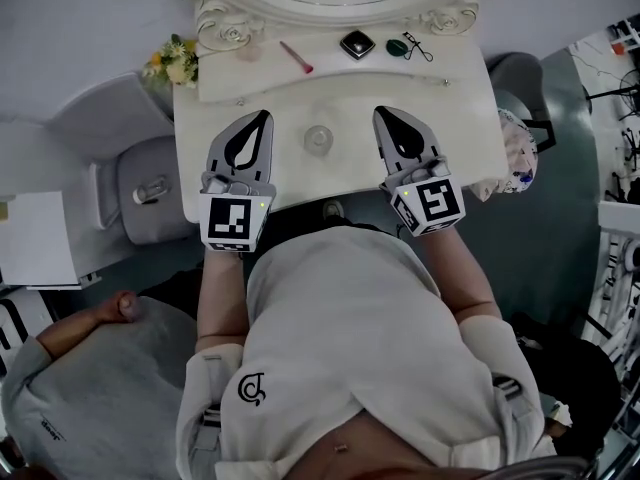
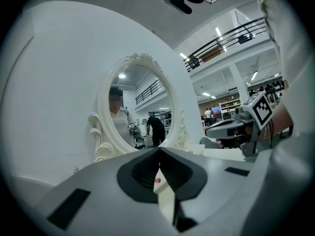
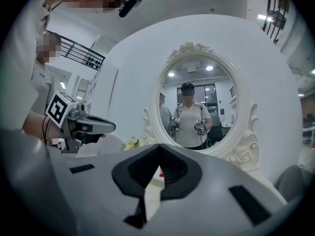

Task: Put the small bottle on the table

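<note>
Light: cool, flat, rather dim in head view; table [image 1: 470, 118] pale, slightly washed out | Source: ceiling strip lights [image 2: 218, 32], bright spots reflected in mirror [image 3: 216, 77] | Shadows: soft, faint | Lens: gripper views fisheye, dark rounded corners, near foreground blurred

A small clear bottle [image 1: 318, 140] stands on the white vanity surface [image 1: 470, 118] between the left gripper [image 1: 263, 118] and the right gripper [image 1: 381, 114], touching neither. Both grippers' fingers are closed. Farther back lie a pink stick [image 1: 296, 57], a black compact [image 1: 357, 44] and yellow flowers [image 1: 175, 61].
</note>
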`<state>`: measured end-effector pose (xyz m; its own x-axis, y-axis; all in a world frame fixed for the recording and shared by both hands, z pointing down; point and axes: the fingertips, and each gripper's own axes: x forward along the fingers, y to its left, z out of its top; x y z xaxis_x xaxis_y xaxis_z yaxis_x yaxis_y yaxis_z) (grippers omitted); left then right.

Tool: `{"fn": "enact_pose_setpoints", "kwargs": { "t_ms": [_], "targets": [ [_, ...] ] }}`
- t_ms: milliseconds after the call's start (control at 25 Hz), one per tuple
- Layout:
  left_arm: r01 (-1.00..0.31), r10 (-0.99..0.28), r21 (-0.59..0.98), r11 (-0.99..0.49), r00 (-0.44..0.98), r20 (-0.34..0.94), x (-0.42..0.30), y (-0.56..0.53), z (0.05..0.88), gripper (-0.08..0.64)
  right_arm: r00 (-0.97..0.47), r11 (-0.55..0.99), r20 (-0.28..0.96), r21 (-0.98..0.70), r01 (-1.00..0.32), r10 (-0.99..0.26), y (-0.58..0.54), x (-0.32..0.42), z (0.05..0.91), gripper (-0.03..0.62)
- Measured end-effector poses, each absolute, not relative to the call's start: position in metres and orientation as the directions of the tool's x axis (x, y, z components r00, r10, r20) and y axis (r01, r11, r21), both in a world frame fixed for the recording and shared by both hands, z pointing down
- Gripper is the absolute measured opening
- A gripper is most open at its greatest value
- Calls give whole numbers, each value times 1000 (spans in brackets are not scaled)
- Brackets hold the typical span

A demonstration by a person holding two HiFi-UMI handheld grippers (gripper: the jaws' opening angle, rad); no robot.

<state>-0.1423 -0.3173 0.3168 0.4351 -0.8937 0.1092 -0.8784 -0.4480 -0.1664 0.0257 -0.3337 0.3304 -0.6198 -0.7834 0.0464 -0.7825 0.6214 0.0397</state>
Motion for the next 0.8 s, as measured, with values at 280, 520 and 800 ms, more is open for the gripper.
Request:
{"fn": "enact_pose_setpoints", "kwargs": {
  "t_ms": [280, 520, 800],
  "targets": [
    [-881, -896, -165, -443, 430, 113, -138, -319, 319, 14, -608, 610, 52, 12, -792, -792, -337, 33, 335, 6],
    [-886, -901, -168, -431, 416, 119, -142, -320, 319, 14, -603, 604, 56, 10, -797, -796, -341, 33, 336, 6],
    [-894, -907, -158, -420, 405, 119, -144, -318, 320, 14, -599, 600, 63, 5, -800, -798, -341, 36, 339, 6]
  ]
}}
